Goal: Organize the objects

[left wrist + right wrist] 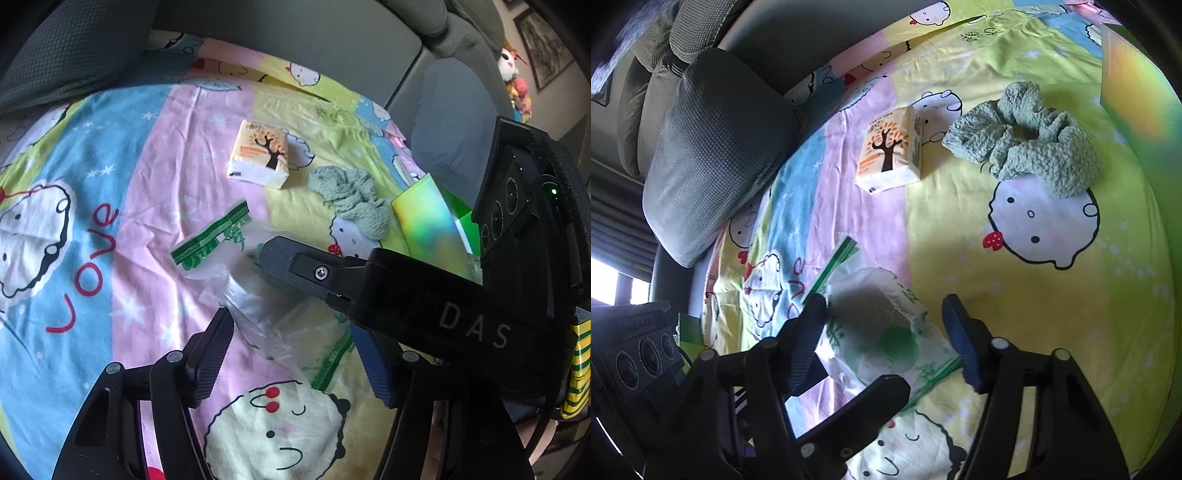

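A clear plastic bag (pixel 258 306) with green print lies crumpled on the cartoon bedsheet (pixel 140 206). My left gripper (pixel 291 325) stands over it, jaws apart, with the bag between the pads but not squeezed. One finger (pixel 295 266) of my right gripper reaches across that view from the right. In the right wrist view the bag (pixel 882 332) lies between the pads of my right gripper (pixel 882 301), which is also open. A left finger (pixel 875 398) pokes in from below. A tissue pack (pixel 260 155) (pixel 892 151) and a green scrunchie (pixel 351 199) (pixel 1030 147) lie beyond.
A shiny green-yellow box (pixel 428 221) (pixel 1137 92) stands open beside the scrunchie. A grey pillow (pixel 713 158) and a grey headboard (pixel 295 48) border the far side of the bed. Stuffed toys (pixel 517 85) sit at the far right.
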